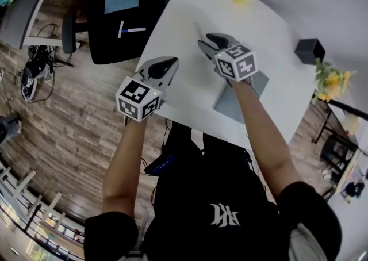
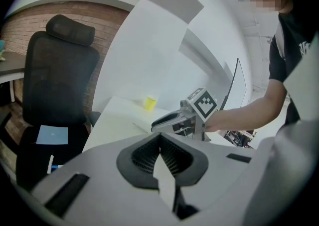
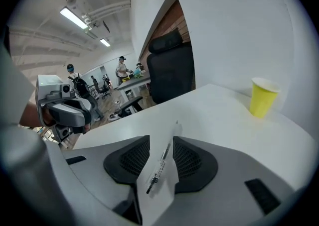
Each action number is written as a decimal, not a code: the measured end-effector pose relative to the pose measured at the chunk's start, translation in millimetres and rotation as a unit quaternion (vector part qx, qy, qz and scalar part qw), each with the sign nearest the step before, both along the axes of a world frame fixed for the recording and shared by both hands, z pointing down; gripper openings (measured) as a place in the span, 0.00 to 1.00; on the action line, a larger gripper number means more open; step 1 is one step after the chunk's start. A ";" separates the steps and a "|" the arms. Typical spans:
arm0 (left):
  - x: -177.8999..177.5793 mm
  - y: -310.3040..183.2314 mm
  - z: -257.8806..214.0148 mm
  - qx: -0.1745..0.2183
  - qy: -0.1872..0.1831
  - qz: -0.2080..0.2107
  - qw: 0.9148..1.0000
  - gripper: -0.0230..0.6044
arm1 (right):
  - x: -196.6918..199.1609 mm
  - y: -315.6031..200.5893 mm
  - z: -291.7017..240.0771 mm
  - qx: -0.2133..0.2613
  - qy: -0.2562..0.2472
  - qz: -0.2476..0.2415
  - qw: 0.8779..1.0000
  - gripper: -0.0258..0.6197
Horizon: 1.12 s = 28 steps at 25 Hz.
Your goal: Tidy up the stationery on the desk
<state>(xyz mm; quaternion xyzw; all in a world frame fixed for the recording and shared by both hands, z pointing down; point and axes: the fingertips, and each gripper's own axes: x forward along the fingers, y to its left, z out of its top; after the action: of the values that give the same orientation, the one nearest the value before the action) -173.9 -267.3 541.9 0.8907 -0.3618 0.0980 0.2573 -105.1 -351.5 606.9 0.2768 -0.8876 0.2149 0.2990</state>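
The step in hand looked like picking up the thin clear plastic pen (image 3: 160, 164) from the big white desk (image 1: 190, 81). The right tool (image 3: 160, 141) had its two jaws wide apart, and it held nothing. The pen lay flat on the desk in the gap between those jaws. In the right gripper view its long side ran from six o'clock to twelve o'clock. Neither black pad seemed to touch it, though the gap on each side was small and hard to judge. In the head view the pen was only a faint thin line at eleven o'clock from the right tool's tips.

To do this well, I think the right tool should go lower and keep the pen in the middle of the gap. Then it should close slowly on the pen's middle part. If it closed too high, the pen could roll away or tip.

The left tool (image 2: 160, 137) was closed tight with nothing in it. In the head view it hung at eight o'clock from the right tool, by the edge of the desk. A yellow paper cup (image 3: 262, 97) stood well apart from the pen, at two o'clock in the right gripper view. That cup may be where the pen should go.
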 end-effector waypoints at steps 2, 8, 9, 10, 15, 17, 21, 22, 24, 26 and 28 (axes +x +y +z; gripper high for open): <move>1.3 0.3 4.9 -0.005 0.002 0.002 1.000 0.04 | -1.1 0.6 6.2 -0.004 0.017 -0.003 1.000 0.27; 4.1 -1.5 7.7 -0.009 0.008 0.003 1.000 0.04 | 0.2 -0.5 17.4 -0.009 0.060 0.002 0.998 0.27; 4.9 -1.2 8.0 -0.009 0.008 0.004 1.000 0.04 | 1.2 -1.1 19.4 -0.010 0.065 0.004 0.998 0.27; 5.7 -0.9 8.6 -0.010 0.009 0.005 1.000 0.04 | 2.4 -1.6 21.3 -0.013 0.070 0.008 0.997 0.27; 6.4 0.6 9.6 -0.012 0.010 0.009 1.000 0.04 | 6.7 -3.2 25.5 -0.022 0.089 0.018 0.996 0.25; 5.0 1.4 9.5 -0.012 0.009 0.009 1.000 0.04 | 6.3 -3.6 27.8 -0.025 0.092 0.022 0.995 0.24; 2.2 2.8 10.4 -0.015 0.012 0.004 1.000 0.04 | 7.4 -3.0 31.4 -0.028 0.098 0.026 0.994 0.18; 0.6 3.0 11.0 -0.017 0.014 0.001 1.000 0.04 | 8.1 -3.6 31.1 -0.026 0.100 0.028 0.994 0.17; -3.1 3.8 11.7 -0.018 0.015 -0.004 1.000 0.04 | 9.2 -5.0 30.6 -0.026 0.099 0.034 0.994 0.15; -5.2 5.7 11.2 -0.019 0.015 -0.007 1.000 0.04 | 9.8 -5.2 31.4 -0.028 0.098 0.036 0.994 0.15; -5.5 7.8 10.0 -0.018 0.014 -0.006 1.000 0.04 | 10.9 -4.4 32.8 -0.029 0.099 0.036 0.994 0.14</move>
<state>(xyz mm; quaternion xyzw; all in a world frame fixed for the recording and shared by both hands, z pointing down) -179.4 -259.5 551.9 0.8848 -0.3621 0.0904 0.2791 -94.3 -356.0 639.7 0.3200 -0.8363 0.2224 0.3856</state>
